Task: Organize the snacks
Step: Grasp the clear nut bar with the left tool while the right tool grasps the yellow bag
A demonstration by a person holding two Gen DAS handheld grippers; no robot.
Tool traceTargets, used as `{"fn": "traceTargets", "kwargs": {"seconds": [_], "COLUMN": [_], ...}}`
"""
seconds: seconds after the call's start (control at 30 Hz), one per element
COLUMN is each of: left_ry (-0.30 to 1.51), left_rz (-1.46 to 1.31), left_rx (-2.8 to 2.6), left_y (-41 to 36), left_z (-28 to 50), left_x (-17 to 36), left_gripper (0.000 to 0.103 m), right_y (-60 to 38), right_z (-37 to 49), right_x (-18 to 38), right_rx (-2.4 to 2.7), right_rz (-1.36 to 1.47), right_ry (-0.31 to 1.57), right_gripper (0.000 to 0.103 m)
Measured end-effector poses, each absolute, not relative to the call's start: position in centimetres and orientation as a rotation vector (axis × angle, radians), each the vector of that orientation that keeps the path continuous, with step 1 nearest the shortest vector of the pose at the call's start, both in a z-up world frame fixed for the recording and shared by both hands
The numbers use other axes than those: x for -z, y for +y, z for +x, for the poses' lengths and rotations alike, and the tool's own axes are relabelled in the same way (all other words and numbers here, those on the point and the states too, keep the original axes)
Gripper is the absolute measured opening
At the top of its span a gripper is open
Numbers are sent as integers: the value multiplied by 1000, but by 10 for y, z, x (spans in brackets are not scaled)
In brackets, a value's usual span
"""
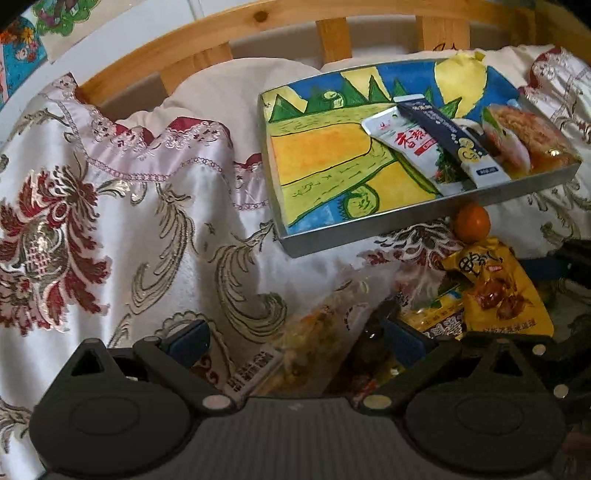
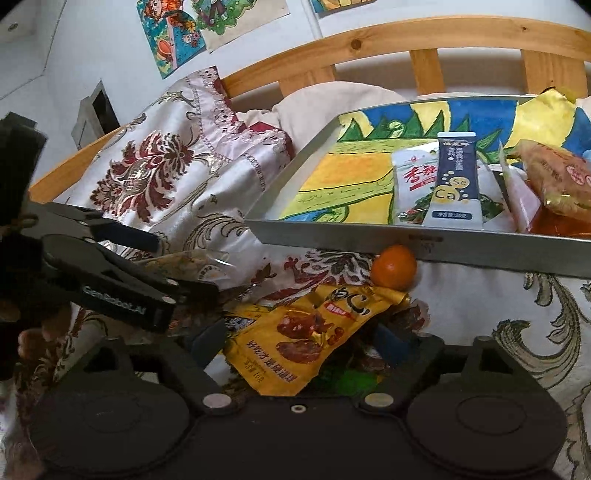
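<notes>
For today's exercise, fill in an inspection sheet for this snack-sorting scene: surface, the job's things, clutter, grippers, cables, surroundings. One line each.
Surface: embroidered white and red bedspread, rumpled.
Job's things: metal tray with a painted lining holds a white packet, a dark blue box lying across it, and a clear-wrapped bun. Outside the tray: orange by its near edge, yellow snack bag, clear-wrapped snack.
Clutter: nothing seen beyond the loose snacks.
Grippers: right gripper open around the yellow snack bag; left gripper open around the clear-wrapped snack.
Cables: nothing seen.
Surroundings: wooden bed frame, children's drawings on the wall.
</notes>
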State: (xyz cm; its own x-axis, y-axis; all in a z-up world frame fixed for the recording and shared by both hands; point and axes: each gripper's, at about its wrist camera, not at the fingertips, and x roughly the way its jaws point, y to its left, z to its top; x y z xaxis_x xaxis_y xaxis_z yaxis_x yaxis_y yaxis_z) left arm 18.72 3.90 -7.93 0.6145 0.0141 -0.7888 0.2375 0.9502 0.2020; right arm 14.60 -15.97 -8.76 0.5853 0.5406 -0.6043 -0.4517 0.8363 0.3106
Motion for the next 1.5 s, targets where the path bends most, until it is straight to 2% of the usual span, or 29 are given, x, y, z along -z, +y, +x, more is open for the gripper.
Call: {"fn": "traceTargets", "kwargs": {"seconds": [0.13,0.17,0.2,0.23,0.5,0.63,0.83,1.03,1.07,1.2,1.23,1.4,1.5], "left_ry": [955,968,982,992,1009,1027,1083,1145,1158,1207,1214,1232,1206], "left_rz": [226,207,186,171,196,214,237,103,77,30,16,-85,-110], "left_rx": [153,159,167,176,210,203,233,186,180,177,180,159,141], "left_y": [45,46,48,50,52,54,51,57,57,57,57,62,61], "left_z": [191,191,190,189,181,184,194,201,202,200,200,197,193], "left_x": [79,80,80,81,79,77,79,80,79,79,80,78,75], "left_gripper": [100,98,97,96,86,83,89,89,83,69,61,54,47], "right_y": [-159,-159,-160,-161,-172,-172,-175,-176,-176,-176,-176,-175,-175], "right_z": [143,141,140,140,138,136,144,145,145,141,140,134,131], "right_x": [86,86,85,84,77,76,82,82,81,77,75,69,67], "right_rx": [-598,-593,-585,-580,-569,-576,-584,-600,-601,-600,-600,-601,-603], "right_rz": [123,120,112,112,136,140,171,177,174,151,147,106,92], "right_ry": [750,747,742,739,733,729,758,758,755,735,729,696,689], "right_gripper": [70,64,54,50,28,27,34,30,29,27,26,24,23]}}
